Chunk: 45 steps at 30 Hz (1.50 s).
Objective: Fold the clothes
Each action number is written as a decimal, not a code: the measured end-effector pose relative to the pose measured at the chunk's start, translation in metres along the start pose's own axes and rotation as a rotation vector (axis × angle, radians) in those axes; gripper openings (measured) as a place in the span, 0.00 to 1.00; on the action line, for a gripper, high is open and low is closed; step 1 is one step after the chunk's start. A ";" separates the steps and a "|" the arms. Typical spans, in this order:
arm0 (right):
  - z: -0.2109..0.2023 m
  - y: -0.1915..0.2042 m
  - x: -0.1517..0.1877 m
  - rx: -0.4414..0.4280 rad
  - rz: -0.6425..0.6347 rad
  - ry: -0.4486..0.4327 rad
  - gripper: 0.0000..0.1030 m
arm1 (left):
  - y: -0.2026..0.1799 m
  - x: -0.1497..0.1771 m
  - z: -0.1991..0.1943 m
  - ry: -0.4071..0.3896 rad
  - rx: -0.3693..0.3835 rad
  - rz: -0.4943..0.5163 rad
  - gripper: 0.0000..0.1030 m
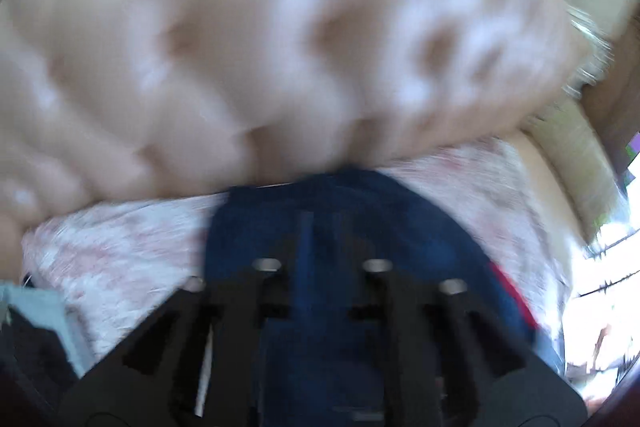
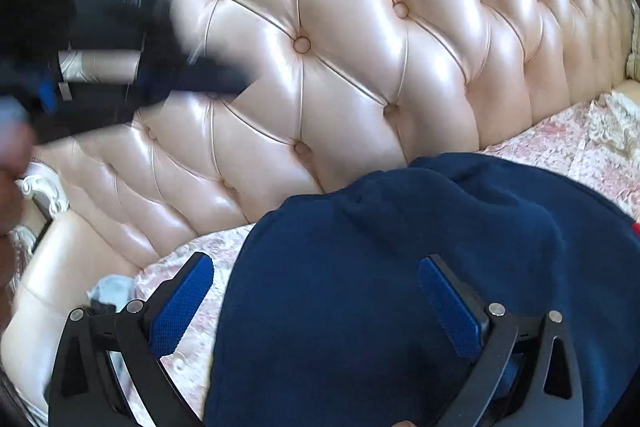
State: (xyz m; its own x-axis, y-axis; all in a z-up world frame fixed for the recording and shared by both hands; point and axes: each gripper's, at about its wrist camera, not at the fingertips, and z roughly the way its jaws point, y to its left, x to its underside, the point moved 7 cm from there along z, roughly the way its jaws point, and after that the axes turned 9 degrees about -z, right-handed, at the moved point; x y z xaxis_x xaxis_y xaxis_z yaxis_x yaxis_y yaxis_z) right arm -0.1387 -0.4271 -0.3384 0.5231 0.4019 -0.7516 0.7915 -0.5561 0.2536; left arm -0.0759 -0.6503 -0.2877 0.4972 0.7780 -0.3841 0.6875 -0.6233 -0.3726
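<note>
A navy blue garment [image 2: 400, 267] with a red detail at its right edge lies bunched on the bed, close to the headboard. My right gripper [image 2: 316, 291] hangs just over it, jaws wide apart, its blue pads [image 2: 184, 303] clear of the cloth. In the blurred left wrist view the same navy garment [image 1: 340, 227] lies below my left gripper [image 1: 322, 267], whose dark fingers stand apart with nothing visibly pinched. In the right wrist view the left gripper [image 2: 208, 83] is a dark blur in the air in front of the headboard, with no cloth hanging from it.
A cream tufted headboard [image 2: 360, 47] rises right behind the garment. The pink floral bedspread [image 2: 560, 139] covers the bed. Pale clothing [image 2: 112, 287] lies at the lower left by the padded side rail. A hand [image 2: 12, 163] shows at the left edge. A bright window [image 1: 608, 267] is on the right.
</note>
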 end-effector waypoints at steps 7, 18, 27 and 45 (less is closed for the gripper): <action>0.012 -0.017 0.014 0.013 -0.022 0.042 1.00 | 0.104 0.041 0.065 0.117 0.096 -0.282 0.57; 0.008 0.012 0.019 -0.049 -0.106 0.032 1.00 | 0.067 0.032 0.074 0.192 0.110 -0.107 0.12; -0.017 0.037 0.009 -0.136 -0.019 -0.007 1.00 | -0.034 0.037 0.013 0.246 0.078 0.141 0.11; -0.026 0.009 -0.015 0.058 -0.022 -0.117 0.78 | -0.138 0.076 -0.006 0.327 0.087 0.300 0.11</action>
State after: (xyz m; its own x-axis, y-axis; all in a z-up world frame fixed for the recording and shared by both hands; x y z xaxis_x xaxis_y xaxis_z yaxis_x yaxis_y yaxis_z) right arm -0.1311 -0.4196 -0.3088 0.4629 0.3282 -0.8234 0.7809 -0.5906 0.2036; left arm -0.1299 -0.5047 -0.2603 0.8182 0.5375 -0.2044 0.4475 -0.8184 -0.3605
